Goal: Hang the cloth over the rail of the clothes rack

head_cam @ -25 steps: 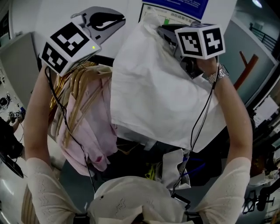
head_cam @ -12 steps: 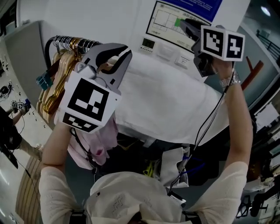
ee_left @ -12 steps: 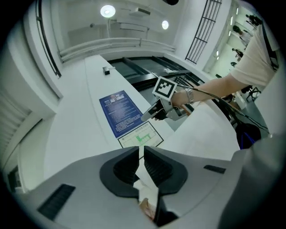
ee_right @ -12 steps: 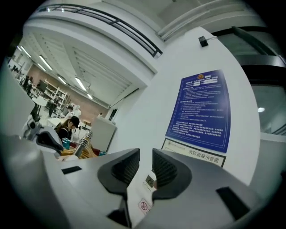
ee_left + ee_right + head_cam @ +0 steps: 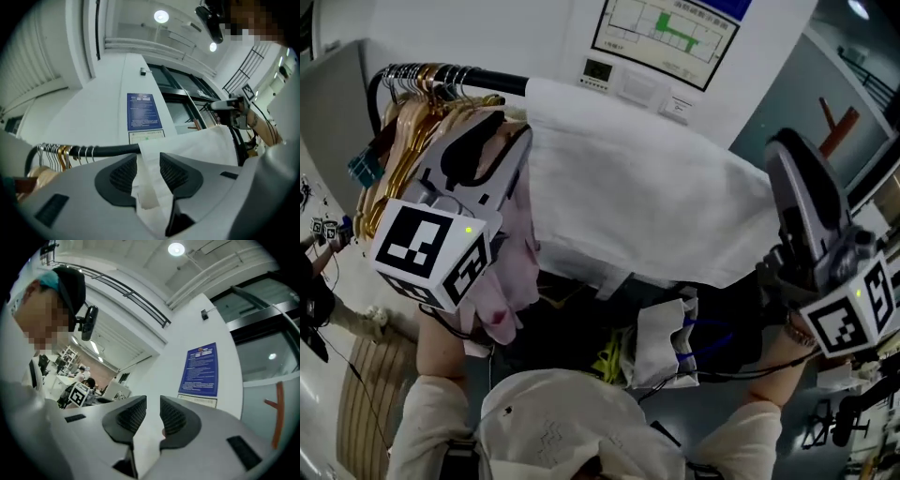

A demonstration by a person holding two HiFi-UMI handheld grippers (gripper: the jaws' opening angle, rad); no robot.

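Cloth point(image 5: 647, 206) drapes over rail point(image 5: 478, 80) at my 12 o'clock, hanging unaided I reckon, so left claw point(image 5: 148, 161) has just been opening, cloth edge loose between its jaws, right claw point(image 5: 153, 404) parted, empty, at 4 o'clock.

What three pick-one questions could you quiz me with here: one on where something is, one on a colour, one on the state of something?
1. Where is the white cloth? A on the floor; B draped over the black rail; C folded in a basket.
2. What colour is the garment hanging beside it? A green; B pink; C black.
3. How do the left tool's jaws stand? A apart; B shut on a hanger; C shut on the rail.
Answers: 1 B, it lies across the rail and hangs down. 2 B, its fabric shows pink. 3 A, the jaws have just been opening, with the cloth's edge loose between the pads.
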